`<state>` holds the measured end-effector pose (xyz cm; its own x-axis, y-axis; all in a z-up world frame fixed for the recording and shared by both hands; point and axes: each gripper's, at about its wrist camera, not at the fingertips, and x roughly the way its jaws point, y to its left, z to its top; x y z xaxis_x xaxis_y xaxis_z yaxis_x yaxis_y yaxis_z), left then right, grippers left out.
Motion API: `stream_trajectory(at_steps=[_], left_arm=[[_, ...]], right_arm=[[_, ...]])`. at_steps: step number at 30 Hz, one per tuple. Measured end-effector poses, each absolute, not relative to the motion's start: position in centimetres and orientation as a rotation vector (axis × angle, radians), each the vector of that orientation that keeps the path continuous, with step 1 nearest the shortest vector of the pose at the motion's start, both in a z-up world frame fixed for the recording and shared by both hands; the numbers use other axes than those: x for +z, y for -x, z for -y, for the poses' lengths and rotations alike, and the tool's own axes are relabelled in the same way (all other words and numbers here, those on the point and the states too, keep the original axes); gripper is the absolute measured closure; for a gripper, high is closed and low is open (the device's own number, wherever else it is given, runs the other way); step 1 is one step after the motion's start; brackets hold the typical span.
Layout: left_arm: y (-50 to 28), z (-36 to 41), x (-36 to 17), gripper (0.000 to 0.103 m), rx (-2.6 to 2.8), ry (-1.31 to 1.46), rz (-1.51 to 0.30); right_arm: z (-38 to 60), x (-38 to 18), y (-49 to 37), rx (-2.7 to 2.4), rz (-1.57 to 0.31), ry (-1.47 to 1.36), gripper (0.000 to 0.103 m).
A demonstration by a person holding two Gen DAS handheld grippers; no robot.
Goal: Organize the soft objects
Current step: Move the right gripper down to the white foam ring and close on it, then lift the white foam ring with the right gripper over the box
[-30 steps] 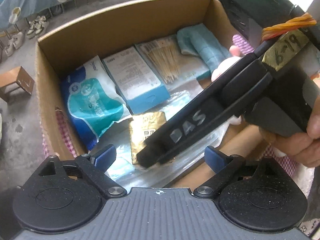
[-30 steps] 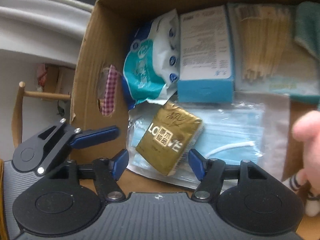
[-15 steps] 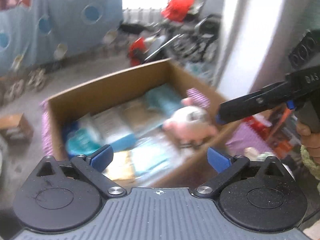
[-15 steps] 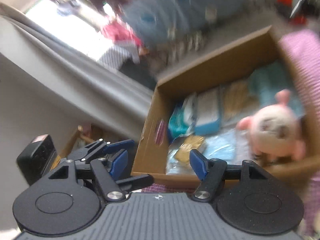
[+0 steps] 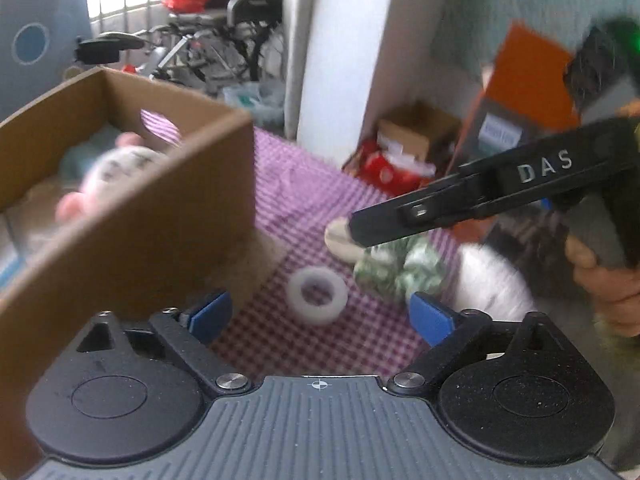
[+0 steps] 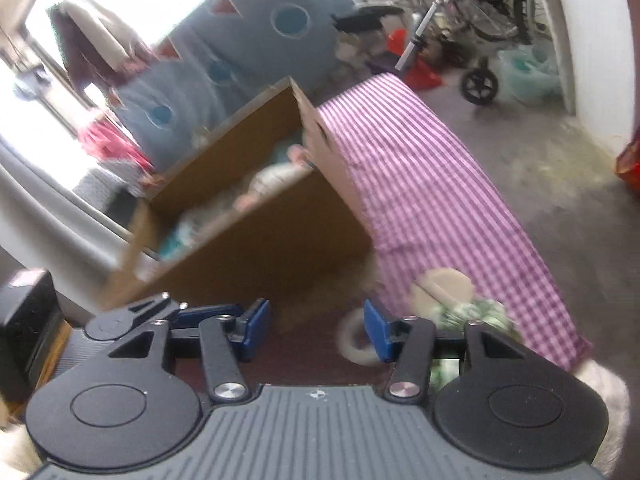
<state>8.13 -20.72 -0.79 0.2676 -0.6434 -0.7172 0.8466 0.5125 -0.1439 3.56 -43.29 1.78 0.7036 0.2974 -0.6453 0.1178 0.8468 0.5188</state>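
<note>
An open cardboard box point(image 5: 132, 216) stands on the left with a pink and white plush point(image 5: 116, 172) inside. To its right, on the purple checked cloth point(image 5: 304, 184), lie a white ring point(image 5: 318, 296), a green and white patterned soft item point(image 5: 400, 270) and a beige piece point(image 5: 338, 236). My left gripper point(image 5: 320, 316) hovers in front of the ring, jaws wide and closing, gripping nothing. My right gripper point(image 6: 314, 330) is low beside the box point(image 6: 240, 236), jaws closing with nothing between them. The ring point(image 6: 350, 340) lies just beyond its right pad.
A white fluffy thing point(image 5: 492, 284) lies at the cloth's right edge. Red packages point(image 5: 388, 168) and an orange box point(image 5: 524, 84) stand behind. The cloth point(image 6: 420, 184) drapes over the table edge above a grey floor point(image 6: 560, 184). A wheelchair point(image 6: 480, 20) stands far off.
Both grippers have pulled out of the box and swung right to the loose items on the cloth. The gold pack stayed in the box. The right jaws have narrowed.
</note>
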Motion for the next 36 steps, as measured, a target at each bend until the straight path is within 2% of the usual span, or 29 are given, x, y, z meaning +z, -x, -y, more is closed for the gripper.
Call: stream_trajectory(at_steps=[1, 2, 7, 10, 15, 18, 19, 21, 28, 36], left_arm=[[-8.0, 21.7, -1.9, 0.019, -1.025, -0.322, -0.809], [-7.6, 22.4, -2.8, 0.022, -1.017, -0.352, -0.811], [-7.8, 24.6, -5.9, 0.026, -0.981, -0.445, -0.81], [-8.1, 25.1, -6.5, 0.031, -0.963, -0.479, -0.794], [-8.2, 25.3, -7.0, 0.033, -0.966, -0.499, -0.786], [-8.3, 25.2, -6.9, 0.045, -0.973, -0.483, -0.78], [-8.4, 25.3, -7.0, 0.054, -0.975, -0.475, -0.779], [-8.6, 25.5, -7.1, 0.054, -0.983, -0.456, -0.779], [-8.4, 24.1, -5.5, 0.054, -0.978, -0.384, -0.768], [-5.5, 19.3, 3.3, 0.054, -0.905, -0.375, -0.506]], right_arm=[[43.2, 1.1, -3.9, 0.099, -0.808, -0.548, 0.06], [43.0, 0.5, -4.7, 0.092, -0.825, -0.522, 0.062], [42.8, -2.0, -6.1, 0.119, -0.889, -0.432, 0.075], [42.1, -3.2, -6.9, 0.115, -0.939, -0.37, 0.079], [41.7, -4.3, -7.8, 0.115, -0.973, -0.293, 0.08], [41.4, -4.4, -8.0, 0.126, -0.97, -0.266, 0.081], [41.4, -4.4, -8.2, 0.124, -0.969, -0.266, 0.085], [41.3, -4.3, -8.1, 0.126, -0.971, -0.271, 0.087], [39.5, -1.0, -6.5, 0.12, -0.914, -0.251, 0.088], [35.3, 9.1, -4.7, 0.194, -0.697, -0.182, 0.087]])
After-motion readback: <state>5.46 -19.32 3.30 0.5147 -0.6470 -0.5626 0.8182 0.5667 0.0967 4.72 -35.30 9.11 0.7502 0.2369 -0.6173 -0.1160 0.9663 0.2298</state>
